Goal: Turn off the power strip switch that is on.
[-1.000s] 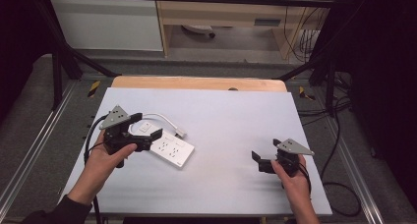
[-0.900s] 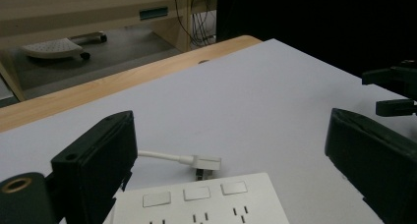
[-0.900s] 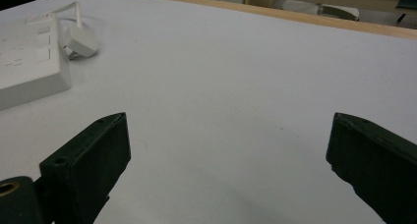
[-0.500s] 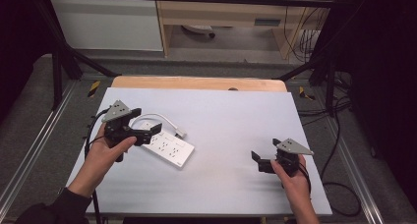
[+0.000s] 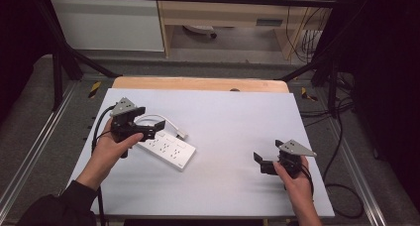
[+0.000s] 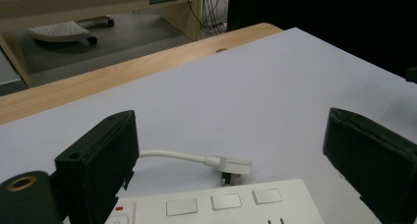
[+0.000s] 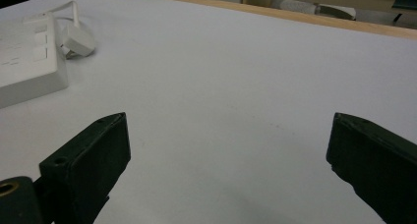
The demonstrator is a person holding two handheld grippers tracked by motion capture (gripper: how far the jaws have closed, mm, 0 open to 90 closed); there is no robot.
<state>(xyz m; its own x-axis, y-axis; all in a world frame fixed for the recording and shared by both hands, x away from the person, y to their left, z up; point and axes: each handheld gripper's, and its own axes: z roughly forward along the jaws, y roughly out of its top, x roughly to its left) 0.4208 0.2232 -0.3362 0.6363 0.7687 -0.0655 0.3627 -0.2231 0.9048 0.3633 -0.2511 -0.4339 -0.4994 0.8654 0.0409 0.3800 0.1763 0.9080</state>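
Power strip (image 5: 166,149): white plastic, flat rectangular block with rounded corners; lies at an angle on the left half of the tabletop, its near-left end under the left hand-held gripper.
Power strip face: in the left gripper view (image 6: 216,207), a row of three raised square buttons, a small red mark at the left end, and the tops of two socket slots; the lower part of the body is cut off by the frame edge.
Cord (image 5: 151,119): white, round, smooth; loops behind the strip and ends in a white plug (image 6: 235,166) lying on the tabletop just beyond the strip. The prong side of the plug is hard to make out.
Left hand-held gripper (image 5: 151,133): black, with a grey three-cornered plate on top; jaws spread wide, nothing between them, standing over the near-left end of the strip. Whether they touch the strip cannot be told.
Right hand-held gripper (image 5: 261,162): black, same grey plate; released, jaws wide apart over bare surface, well apart from the strip.
Jaw shape: blocky, matte black pads with squared edges; a brass-coloured insert shows at the lower left of each gripper view.
Tabletop (image 5: 233,122): smooth matte white sheet; a light wooden edge shows along its far side.
Hands: one holds each gripper; a dark sleeve on the left arm is cut off at the bottom edge.
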